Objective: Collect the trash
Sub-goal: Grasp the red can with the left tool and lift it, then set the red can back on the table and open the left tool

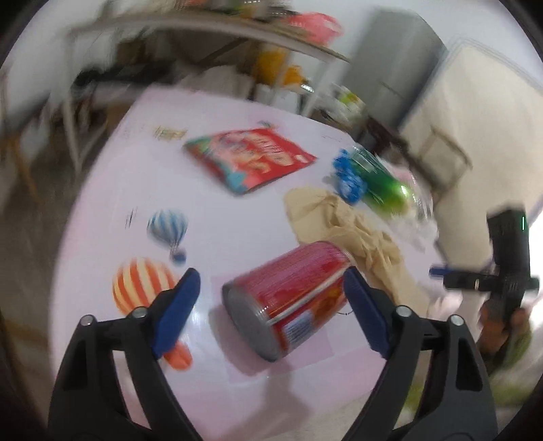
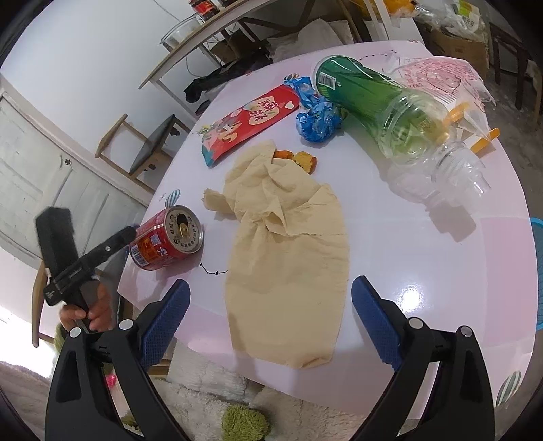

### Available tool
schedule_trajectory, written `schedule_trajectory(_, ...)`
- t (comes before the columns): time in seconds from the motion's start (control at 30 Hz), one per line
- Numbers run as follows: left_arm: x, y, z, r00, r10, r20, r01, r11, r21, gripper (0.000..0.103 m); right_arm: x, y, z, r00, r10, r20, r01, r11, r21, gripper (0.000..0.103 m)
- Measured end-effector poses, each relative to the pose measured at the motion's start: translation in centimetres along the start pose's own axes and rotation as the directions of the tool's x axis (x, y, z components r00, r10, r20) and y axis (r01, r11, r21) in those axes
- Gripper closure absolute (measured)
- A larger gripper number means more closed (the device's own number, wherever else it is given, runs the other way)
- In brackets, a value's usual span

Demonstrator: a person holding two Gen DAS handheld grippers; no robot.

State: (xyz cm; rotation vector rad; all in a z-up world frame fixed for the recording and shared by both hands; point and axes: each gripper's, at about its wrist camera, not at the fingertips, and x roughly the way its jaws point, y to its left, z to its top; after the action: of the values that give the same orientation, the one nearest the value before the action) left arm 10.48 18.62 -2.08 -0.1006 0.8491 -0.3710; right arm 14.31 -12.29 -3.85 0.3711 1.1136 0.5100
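Pink table (image 2: 441, 254) | left hand-held gripper (image 1: 271, 298) angled down, wide around red can (image 1: 288, 302)

**Cluttered room, white walls**

White walls (image 2: 101, 51), panelled white door (image 2: 40, 176) at left. Wooden chair (image 2: 149, 142) with dark seat beside pale pink table (image 2: 424, 271). Long shelf (image 2: 210, 30) behind. Shaggy cream rug (image 2: 203, 407) on floor. Grey fridge (image 1: 397, 64).

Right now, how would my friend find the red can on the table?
Start at the pale pink table and find the big tan paper lying in its middle. Beside the paper, near the table's edge, lies the red can on its side. It is the only metal thing there, with a round silver top.
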Motion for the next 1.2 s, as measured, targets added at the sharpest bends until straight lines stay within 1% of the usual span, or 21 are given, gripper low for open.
schedule_trajectory(0.07, 0.2, -2.0, 0.7, 0.999, 0.018, -0.034, -0.012, 0.987, 0.159, 0.019, 0.0, -0.1, -0.2, 1.0, 0.0, -0.001, 0.0, 1.0, 0.002, 0.01)
schedule_trajectory(0.1, 0.8, -3.5, 0.9, 0.997, 0.04, -0.072, -0.019, 0.961, 0.276, 0.019, 0.1, -0.2, -0.2, 1.0, -0.001, -0.002, 0.001, 1.0, 0.006, 0.01)
schedule_trajectory(0.13, 1.3, -4.4, 0.9, 0.993, 0.059, -0.098, -0.021, 0.938, 0.345, 0.019, 0.1, -0.2, -0.3, 1.0, -0.001, -0.003, 0.001, 1.0, 0.009, 0.01)
schedule_trajectory(0.17, 2.1, -5.5, 0.8, 0.987, 0.098, -0.129, -0.033, 0.9, 0.434, 0.019, 0.1, -0.3, -0.4, 1.0, -0.001, -0.004, 0.001, 1.0, 0.014, 0.01)
schedule_trajectory(0.2, 3.6, -6.8, 0.4, 0.97, 0.184, -0.157, -0.07, 0.834, 0.547, 0.019, 0.1, -0.4, -0.5, 1.0, 0.001, -0.003, -0.001, 1.0, 0.019, 0.01)
schedule_trajectory(0.23, 4.7, -7.4, 0.0, 0.954, 0.246, -0.171, -0.095, 0.791, 0.605, 0.019, 0.0, -0.5, -0.6, 1.0, 0.001, -0.001, -0.001, 1.0, 0.021, 0.01)
schedule_trajectory(0.27, 5.8, -8.0, -0.5, 0.933, 0.307, -0.188, -0.111, 0.742, 0.661, 0.019, -0.1, -0.5, -0.6, 1.0, 0.001, 0.002, -0.001, 1.0, 0.023, 0.01)
schedule_trajectory(0.3, 6.3, -8.2, -0.7, 0.925, 0.323, -0.199, -0.107, 0.725, 0.68, 0.019, -0.1, -0.5, -0.7, 1.0, 0.002, 0.004, -0.002, 1.0, 0.024, 0.01)
schedule_trajectory(0.33, 6.8, -8.5, -0.8, 0.921, 0.318, -0.224, -0.083, 0.724, 0.684, 0.022, -0.3, -0.7, -0.7, 1.0, 0.002, 0.007, -0.002, 1.0, 0.028, 0.01)
schedule_trajectory(0.37, 7.0, -8.6, -0.8, 0.92, 0.308, -0.242, -0.067, 0.733, 0.677, 0.027, -0.3, -0.8, -0.7, 1.0, 0.002, 0.008, -0.002, 1.0, 0.031, 0.01)
schedule_trajectory(0.43, 7.0, -8.6, -0.8, 0.921, 0.303, -0.243, -0.068, 0.741, 0.668, 0.032, -0.4, -1.1, -0.7, 1.0, 0.0, 0.01, -0.001, 0.999, 0.039, 0.01)
schedule_trajectory(0.57, 6.2, -8.3, -0.6, 0.937, 0.241, -0.251, -0.05, 0.806, 0.59, 0.032, -0.4, -1.8, -0.6, 1.0, 0.003, 0.006, -0.004, 0.998, 0.059, 0.01)
schedule_trajectory(0.6, 5.9, -8.4, -0.6, 0.941, 0.235, -0.242, -0.053, 0.811, 0.582, 0.032, -0.3, -1.9, -0.6, 1.0, 0.005, 0.004, -0.005, 0.998, 0.061, 0.01)
schedule_trajectory(0.63, 5.2, -8.5, -0.6, 0.952, 0.234, -0.198, -0.08, 0.813, 0.577, 0.033, -0.2, -2.0, -0.6, 1.0, 0.009, 0.002, -0.009, 0.998, 0.063, 0.01)
schedule_trajectory(0.7, 4.2, -9.0, -0.6, 0.965, 0.226, -0.131, -0.113, 0.814, 0.57, 0.033, 0.0, -2.1, -0.6, 1.0, 0.014, -0.001, -0.013, 0.998, 0.067, 0.01)
schedule_trajectory(0.73, 3.4, -8.9, -0.4, 0.975, 0.205, -0.085, -0.126, 0.826, 0.55, 0.033, 0.1, -2.1, -0.6, 1.0, 0.015, -0.002, -0.015, 0.998, 0.068, 0.01)
schedule_trajectory(0.8, 2.5, -8.7, 0.0, 0.984, 0.175, -0.026, -0.138, 0.854, 0.501, 0.034, 0.3, -2.1, -0.7, 1.0, 0.021, -0.002, -0.021, 0.997, 0.076, 0.01)
schedule_trajectory(0.83, 2.1, -8.4, 0.1, 0.986, 0.164, 0.012, -0.151, 0.872, 0.466, 0.034, 0.3, -2.1, -0.7, 1.0, 0.024, -0.001, -0.024, 0.997, 0.078, 0.01)
schedule_trajectory(0.9, 2.0, -7.8, 0.0, 0.986, 0.16, 0.049, -0.166, 0.895, 0.413, 0.035, 0.4, -1.9, -0.7, 1.0, 0.021, -0.002, -0.021, 0.997, 0.079, 0.01)
schedule_trajectory(1.0, 3.0, -6.3, -0.4, 0.986, 0.165, 0.032, -0.166, 0.936, 0.309, 0.035, 0.3, -1.6, -0.6, 1.0, 0.01, -0.006, -0.009, 0.998, 0.07, 0.01)
schedule_trajectory(1.2, 2.0, -3.9, 0.5, 0.992, 0.125, 0.022, -0.127, 0.98, 0.152, 0.035, 0.0, -0.3, 0.2, 1.0, -0.009, -0.001, 0.009, 0.999, 0.037, 0.01)
